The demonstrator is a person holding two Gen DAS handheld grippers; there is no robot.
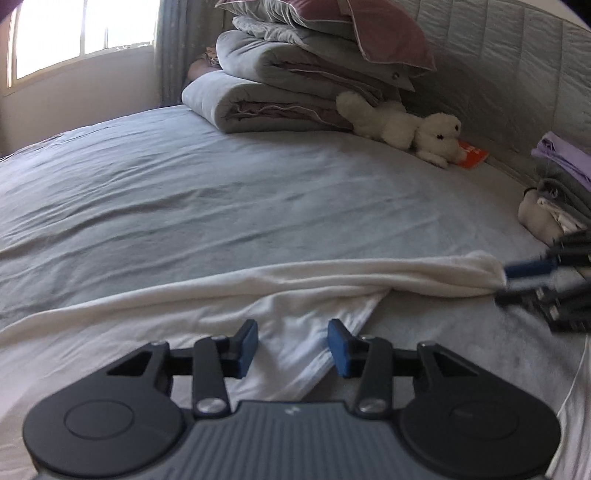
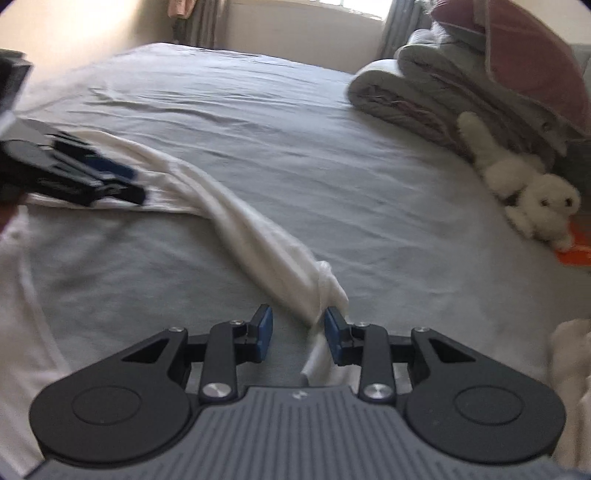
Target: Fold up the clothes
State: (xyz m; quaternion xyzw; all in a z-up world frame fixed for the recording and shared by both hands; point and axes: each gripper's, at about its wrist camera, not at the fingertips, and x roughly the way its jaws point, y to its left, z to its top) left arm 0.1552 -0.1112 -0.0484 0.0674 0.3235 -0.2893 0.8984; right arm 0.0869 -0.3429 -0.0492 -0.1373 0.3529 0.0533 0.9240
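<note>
Both tongs stand apart over the white garment (image 1: 295, 280); folded quilts (image 1: 280, 96) and plush toy (image 1: 417, 133) lie well beyond.

Our bedroom in daylight

We see a bed (image 1: 184, 192) under a grey sheet, a bright window (image 1: 74, 33) with a curtain (image 1: 173, 51) beside it, a quilted headboard (image 1: 517, 74), and folded quilts (image 1: 280, 88) stacked beneath a pillow (image 1: 369, 26).

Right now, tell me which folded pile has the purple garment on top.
The small clothes pile at the right edge, beside the headboard; the big stack holds grey quilts under a maroon pillow.
</note>
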